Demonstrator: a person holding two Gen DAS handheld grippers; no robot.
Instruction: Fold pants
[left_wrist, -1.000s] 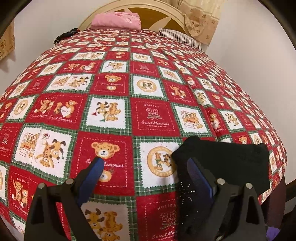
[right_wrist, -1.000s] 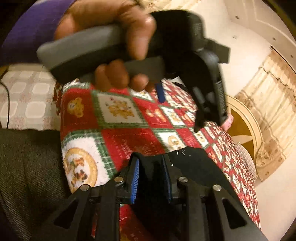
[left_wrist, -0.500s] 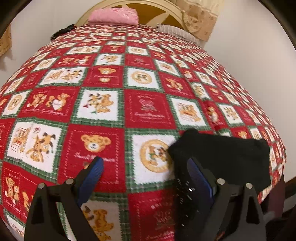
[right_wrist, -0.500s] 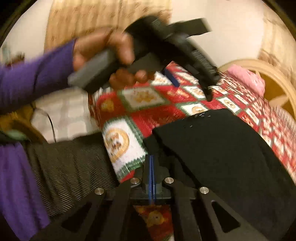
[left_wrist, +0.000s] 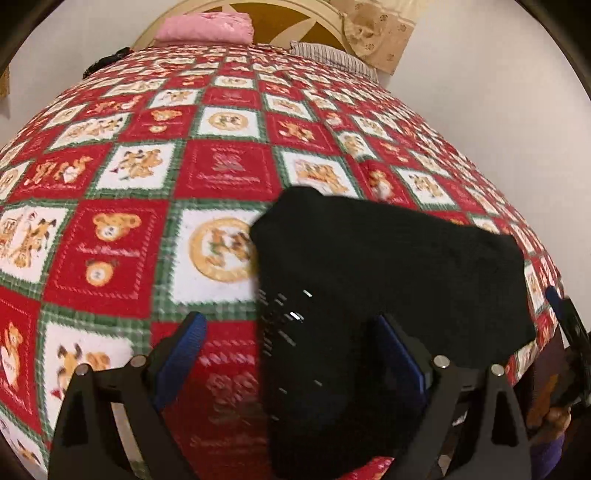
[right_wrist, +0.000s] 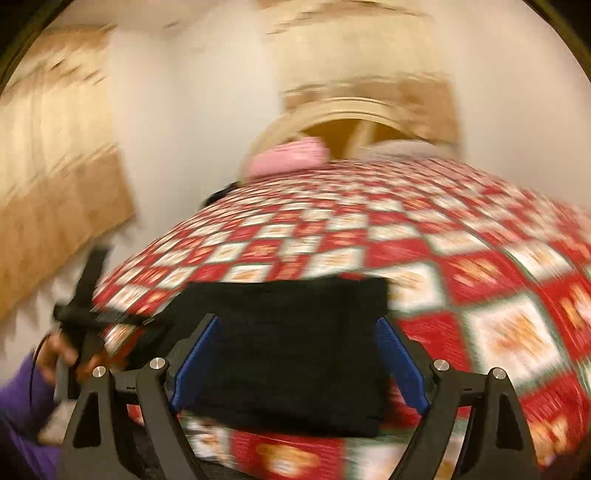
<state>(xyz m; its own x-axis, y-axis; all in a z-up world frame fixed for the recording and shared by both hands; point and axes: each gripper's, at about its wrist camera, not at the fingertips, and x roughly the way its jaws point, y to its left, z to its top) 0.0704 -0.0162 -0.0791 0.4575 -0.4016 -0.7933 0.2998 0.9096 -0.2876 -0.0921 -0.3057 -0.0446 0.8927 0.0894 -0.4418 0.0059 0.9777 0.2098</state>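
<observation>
Both pairs of jaws stand spread, with nothing pinched. On the left, the left gripper (left_wrist: 288, 354) hovers low over the near edge of the bed, its blue pads wide apart; one pad hangs over the quilt and the other over the dark cloth, neither pressing on it. The folded black pants (left_wrist: 388, 273) lie flat on the teddy-bear quilt (left_wrist: 221, 170) at about 5 o'clock in the left wrist view, close to the bed's near corner.

On the right, the right gripper (right_wrist: 299, 362) has just opened: a moment ago its pads were pressed together, and now they stand wide, with the pants (right_wrist: 288, 343) seen between them but ungripped — the cloth rests on the quilt (right_wrist: 480, 258). That view has also swung round to face up the bed and is heavily blurred. Judged from this, the fold has been released and the compact black rectangle looks finished or nearly so; perhaps only a smoothing pass remains.

Counted: one pair of pants, two grippers, one quilt, one pink pillow (left_wrist: 205, 27) at 12 o'clock by the headboard (left_wrist: 295, 16), and one striped pillow (left_wrist: 332, 55) at 1 o'clock. A purple sleeve (right_wrist: 22, 398) shows at 8 o'clock in the right wrist view.
</observation>
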